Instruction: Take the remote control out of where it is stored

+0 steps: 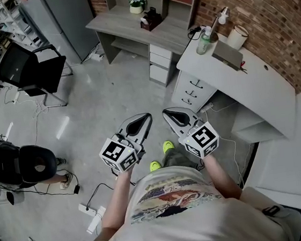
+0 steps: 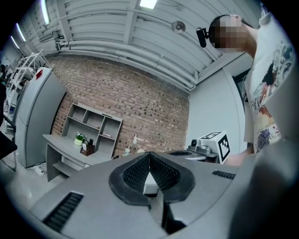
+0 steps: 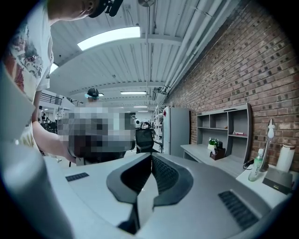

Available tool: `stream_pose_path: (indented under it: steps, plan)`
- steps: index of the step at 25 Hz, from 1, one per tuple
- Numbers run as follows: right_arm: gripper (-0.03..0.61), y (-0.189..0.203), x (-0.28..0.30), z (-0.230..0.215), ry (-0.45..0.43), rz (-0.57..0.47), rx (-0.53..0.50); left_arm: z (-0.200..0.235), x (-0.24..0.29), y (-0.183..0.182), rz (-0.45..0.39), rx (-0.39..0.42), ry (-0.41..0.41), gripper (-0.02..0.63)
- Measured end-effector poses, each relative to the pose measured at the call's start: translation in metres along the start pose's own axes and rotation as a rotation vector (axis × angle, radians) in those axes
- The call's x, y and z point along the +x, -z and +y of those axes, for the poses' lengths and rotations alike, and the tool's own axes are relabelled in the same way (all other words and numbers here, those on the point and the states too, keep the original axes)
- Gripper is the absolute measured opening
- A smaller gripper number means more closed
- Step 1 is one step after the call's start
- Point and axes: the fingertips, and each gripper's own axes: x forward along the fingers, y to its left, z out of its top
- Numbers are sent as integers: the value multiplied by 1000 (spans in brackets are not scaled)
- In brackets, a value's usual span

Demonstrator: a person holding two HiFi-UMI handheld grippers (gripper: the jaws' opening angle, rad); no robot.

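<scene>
**Both grippers clenched and empty, facing the desks**

Head view: the left gripper (image 1: pixel 145 117) and right gripper (image 1: pixel 167 112) point forward side by side; ahead, a drawer unit (image 1: pixel 191 92) under the white desk (image 1: pixel 254 86) has its drawers shut; a dark box (image 1: pixel 151 20) sits just beside a potted plant (image 1: pixel 137 4) on the grey desk (image 1: pixel 123 22); where the remote control lies cannot be told; left gripper view: jaws pressed together, nothing between; shelf cubbies (image 2: pixel 91 123) stand against the brick wall; right gripper view: jaws likewise closed on nothing; a pump bottle (image 3: pixel 256 165) stands upright on the white desk

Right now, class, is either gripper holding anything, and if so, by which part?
Nothing is held. The left gripper and the right gripper both have their jaws shut together, with nothing between them.
</scene>
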Motion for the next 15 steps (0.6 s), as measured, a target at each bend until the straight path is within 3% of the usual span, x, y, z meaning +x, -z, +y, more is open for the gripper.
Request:
stream_pose_path:
  steps: [7, 15]
  plan:
    - [8, 10, 14, -24, -32, 23, 13, 17, 17, 9, 21, -23, -29, 6]
    - [8, 8, 65, -62, -94, 24, 22, 66, 35, -1, 28, -45, -101, 6]
